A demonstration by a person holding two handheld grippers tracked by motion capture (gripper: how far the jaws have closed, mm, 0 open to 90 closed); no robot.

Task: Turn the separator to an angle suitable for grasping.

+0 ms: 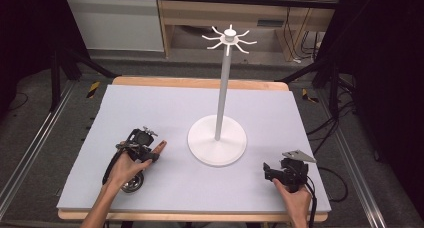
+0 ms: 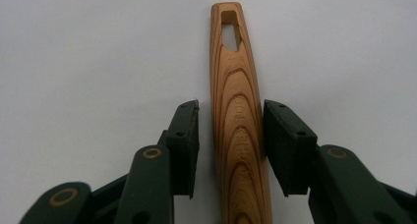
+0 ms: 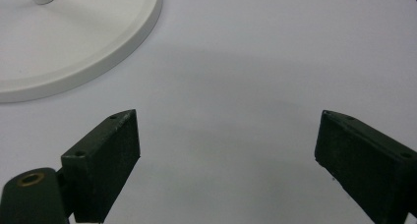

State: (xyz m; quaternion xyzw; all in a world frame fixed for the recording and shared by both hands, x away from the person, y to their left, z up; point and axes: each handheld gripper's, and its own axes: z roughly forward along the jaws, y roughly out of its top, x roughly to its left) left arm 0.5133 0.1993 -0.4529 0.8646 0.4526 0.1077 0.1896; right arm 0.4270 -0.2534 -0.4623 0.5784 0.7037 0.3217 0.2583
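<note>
Straddling wooden handle (image 2: 237, 121): left gripper (image 2: 230, 135)

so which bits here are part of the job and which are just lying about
In play:
- wooden handle between the left tongs, not yet clamped
- white hook stand
- right tongs, open

Lying about:
- cables on the floor
- wooden cabinet behind

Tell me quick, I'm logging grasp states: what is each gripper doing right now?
Left gripper: jaws around the wooden handle, one pad touching, a gap at the other; not clamped yet.
Right gripper: wide open, holding nothing, near the white stand base.
</note>
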